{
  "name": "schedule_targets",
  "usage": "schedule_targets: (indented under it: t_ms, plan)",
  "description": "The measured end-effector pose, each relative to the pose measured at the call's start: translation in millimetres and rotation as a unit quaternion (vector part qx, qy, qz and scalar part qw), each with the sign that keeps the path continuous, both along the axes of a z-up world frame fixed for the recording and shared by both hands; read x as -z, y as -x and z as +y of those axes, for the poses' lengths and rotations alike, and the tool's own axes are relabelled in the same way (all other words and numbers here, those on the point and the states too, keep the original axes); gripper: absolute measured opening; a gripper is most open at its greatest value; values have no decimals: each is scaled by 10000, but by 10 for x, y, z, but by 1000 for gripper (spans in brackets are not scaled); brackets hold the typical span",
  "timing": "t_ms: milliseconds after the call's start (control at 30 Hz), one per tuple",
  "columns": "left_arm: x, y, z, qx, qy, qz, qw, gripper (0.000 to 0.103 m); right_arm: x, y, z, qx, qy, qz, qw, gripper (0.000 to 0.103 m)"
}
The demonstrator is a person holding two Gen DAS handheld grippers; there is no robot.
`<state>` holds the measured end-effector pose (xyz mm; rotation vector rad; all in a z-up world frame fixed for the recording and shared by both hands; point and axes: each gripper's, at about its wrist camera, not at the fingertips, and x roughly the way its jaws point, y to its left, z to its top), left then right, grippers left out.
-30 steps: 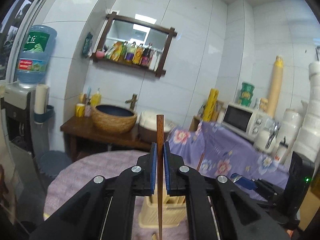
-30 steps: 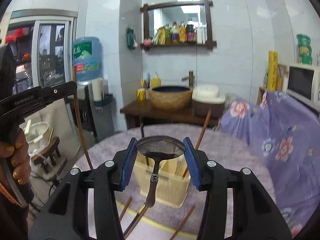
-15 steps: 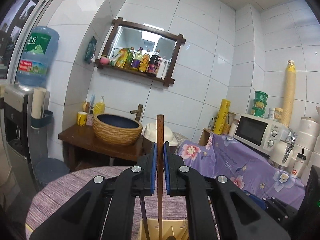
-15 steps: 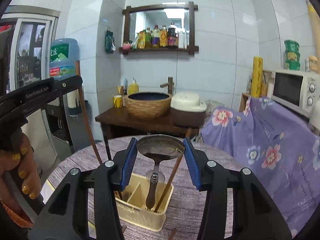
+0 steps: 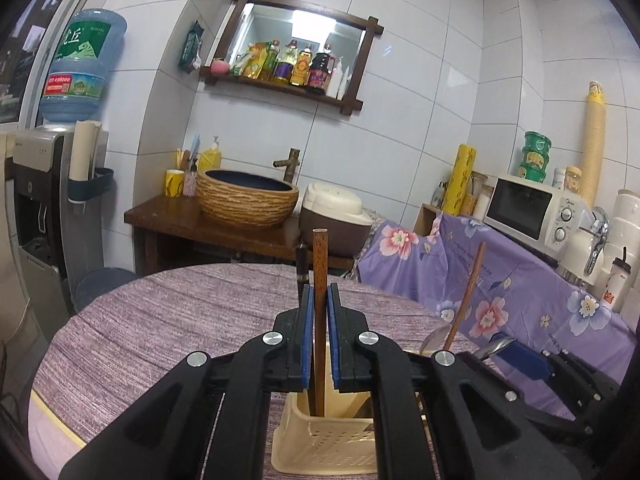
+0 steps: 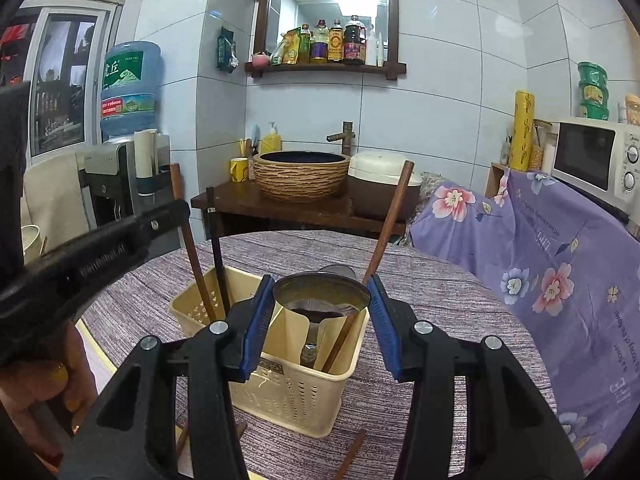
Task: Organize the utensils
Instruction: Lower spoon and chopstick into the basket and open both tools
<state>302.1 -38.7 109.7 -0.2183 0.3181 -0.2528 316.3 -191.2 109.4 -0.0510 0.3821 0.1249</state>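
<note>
Left gripper (image 5: 319,300) clamps an upright chopstick (image 5: 319,264), its lower end inside the caddy (image 6: 288,392). Right gripper (image 6: 320,312) grips a ladle (image 6: 320,294) bowl-up over the caddy's near compartment. Bare tablecloth (image 5: 160,320) surrounds the caddy. Left gripper body reads "GenRobot.AI".

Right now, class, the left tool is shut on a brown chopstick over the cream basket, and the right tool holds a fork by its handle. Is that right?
Not quite. The right tool holds a metal spoon, gripped across its bowl, as the right wrist view shows. The rest stands: the left tool is shut on the brown chopstick over the cream basket.
</note>
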Motion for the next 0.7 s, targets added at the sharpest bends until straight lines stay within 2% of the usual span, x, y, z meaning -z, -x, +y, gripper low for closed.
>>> schedule_targets:
  t_ms: [67, 233, 433, 467, 533, 567, 700]
  plan:
    - [32, -21, 9, 66, 16, 106, 9999, 8, 21, -11, -21, 21, -64, 29, 10000, 48]
    - [32, 42, -18, 107, -192, 11, 9998, 8, 54, -1, 9, -24, 19, 41, 10000, 48]
    - [47, 83, -18, 224, -241, 106, 9994, 10, 124, -3, 8, -8, 44, 109, 9999, 48]
    - [54, 101, -8, 232, -219, 109, 9994, 13, 136, 5, 5, 16, 65, 83, 9999, 48]
    - [56, 143, 19, 268, -148, 118, 9995, 27, 147, 12, -7, 26, 85, 62, 9999, 48]
    - [54, 176, 32, 280, -122, 102, 9995, 40, 152, 14, -14, 43, 88, 61, 9999, 48]
    - [68, 323, 71, 234, -183, 53, 9995, 50, 151, 43, -53, 50, 8, 32, 10000, 51]
